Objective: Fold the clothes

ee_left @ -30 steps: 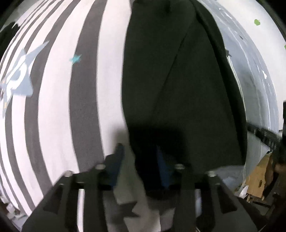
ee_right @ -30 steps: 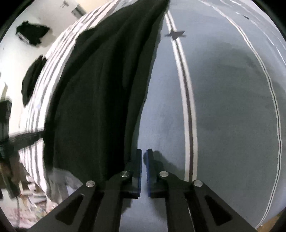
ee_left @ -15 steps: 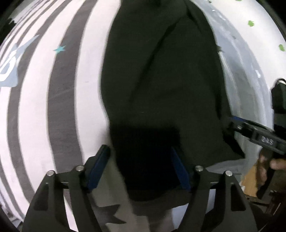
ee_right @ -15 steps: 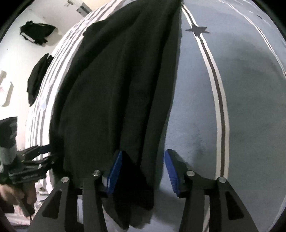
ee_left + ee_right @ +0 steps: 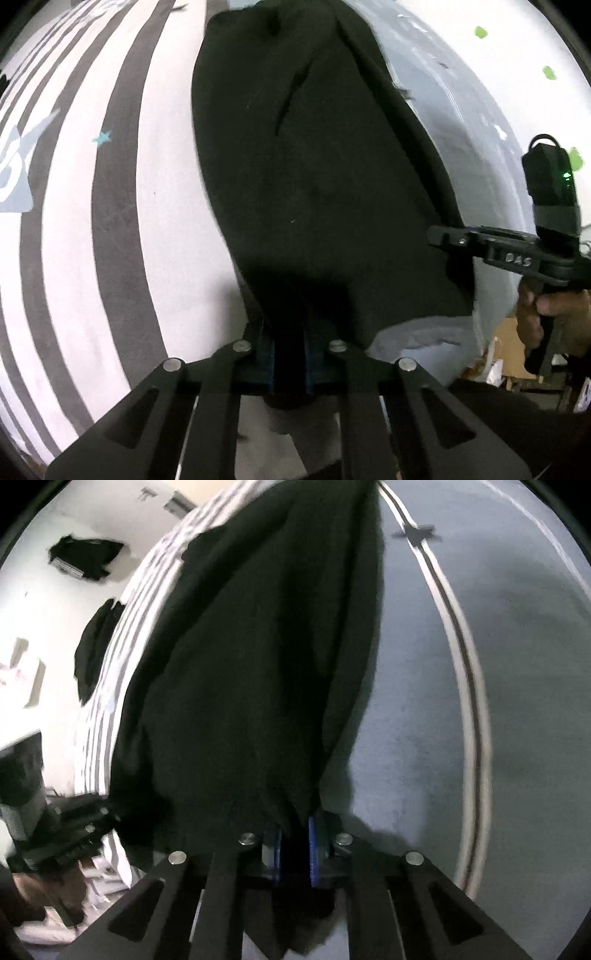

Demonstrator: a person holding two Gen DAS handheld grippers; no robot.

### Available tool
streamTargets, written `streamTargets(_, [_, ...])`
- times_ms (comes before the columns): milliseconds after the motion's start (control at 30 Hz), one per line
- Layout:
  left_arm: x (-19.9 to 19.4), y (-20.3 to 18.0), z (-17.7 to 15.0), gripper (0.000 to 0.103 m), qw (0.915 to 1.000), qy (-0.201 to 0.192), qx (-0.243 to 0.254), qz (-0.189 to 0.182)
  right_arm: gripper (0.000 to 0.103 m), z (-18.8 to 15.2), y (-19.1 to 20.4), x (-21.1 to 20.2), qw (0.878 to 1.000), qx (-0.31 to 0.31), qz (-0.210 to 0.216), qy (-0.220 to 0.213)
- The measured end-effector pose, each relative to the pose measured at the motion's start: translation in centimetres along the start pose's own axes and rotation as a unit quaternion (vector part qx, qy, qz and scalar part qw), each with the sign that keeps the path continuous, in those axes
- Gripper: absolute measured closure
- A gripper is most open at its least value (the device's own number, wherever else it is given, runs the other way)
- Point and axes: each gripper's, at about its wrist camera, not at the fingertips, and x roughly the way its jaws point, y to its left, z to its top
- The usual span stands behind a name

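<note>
The only writing that could be read was a short embossed mark, apparently "DAS", on the arm of the right gripper (image 5: 439,236) as seen from the left wrist; the letters were small and not certain. No label or brand showed on the black garment (image 5: 314,166) itself.

The garment lay on a bed, stretched lengthwise away from both pairs of jaws, its long axis running from the near hem straight out ahead of them toward the far end, where it narrowed. In the left wrist view it sat along the boundary between a white sheet with grey stripes (image 5: 110,221) to the left of the jaws and a plain grey-blue cover (image 5: 461,122) to the right. A small teal star (image 5: 101,137) was printed on the striped sheet, left of the garment.

The left gripper (image 5: 290,354) had its jaws closing, the blue pads pressed onto a bunched fold of the near hem between them. The right gripper (image 5: 295,842) likewise had its jaws closing, and dark cloth from the other near corner was pinched between its blue pads, with a flap hanging below them. From the right wrist the garment (image 5: 251,646) ran ahead and slightly left of the jaws, and a double white line with a dark star (image 5: 417,535) crossed the grey-blue cover to their right. A person's hand (image 5: 554,317) gripped the right gripper's handle.
</note>
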Motion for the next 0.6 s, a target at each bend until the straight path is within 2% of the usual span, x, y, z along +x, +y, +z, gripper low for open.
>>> streamTargets(100, [-0.3, -0.8, -0.8, 0.095, 0.9997, 0.021, 0.009, -0.007, 0.095, -1.0, 0.9, -2.2, 1.0, -0.024, -0.017, 0.006])
streamTargets(200, [0.7, -1.2, -1.0, 0.091, 0.9989, 0.046, 0.011, -0.001, 0.095, -2.1, -0.2, -2.6, 0.999, -0.019, -0.029, 0.036])
streamTargets(267, [1.0, -0.9, -0.4, 0.075, 0.9982, 0.057, -0.001, 0.018, 0.095, -2.7, -0.6, -2.1, 0.997, -0.021, -0.045, 0.059])
streamTargets(300, [1.0, -0.4, 0.0, 0.071, 0.9974, 0.064, -0.015, 0.028, 0.094, -2.9, -0.8, -1.8, 0.996, -0.023, -0.056, 0.069])
streamTargets(333, [0.6, 0.2, 0.4, 0.068, 0.9969, 0.064, -0.03, 0.036, 0.088, -2.9, -0.9, -1.8, 0.995, -0.022, -0.066, 0.074])
streamTargets(367, [-0.1, 0.9, 0.9, 0.066, 0.9968, 0.051, -0.046, 0.041, 0.08, -2.8, -1.0, -2.0, 0.994, -0.018, -0.076, 0.073])
streamTargets(500, [-3.0, 3.1, 3.4, 0.052, 0.9934, -0.012, -0.081, 0.08, 0.066, -0.7, -2.0, -4.7, 0.996, 0.002, -0.09, 0.02])
streamTargets(533, [-3.3, 3.8, 4.9, 0.046, 0.9921, -0.029, -0.083, 0.089, 0.06, 0.3, -2.2, -5.3, 0.995, 0.004, -0.099, 0.005])
streamTargets(600, [-3.2, 5.0, 8.5, 0.045, 0.9895, -0.059, -0.084, 0.102, 0.058, 2.9, -3.0, -6.2, 0.993, 0.007, -0.116, -0.024])
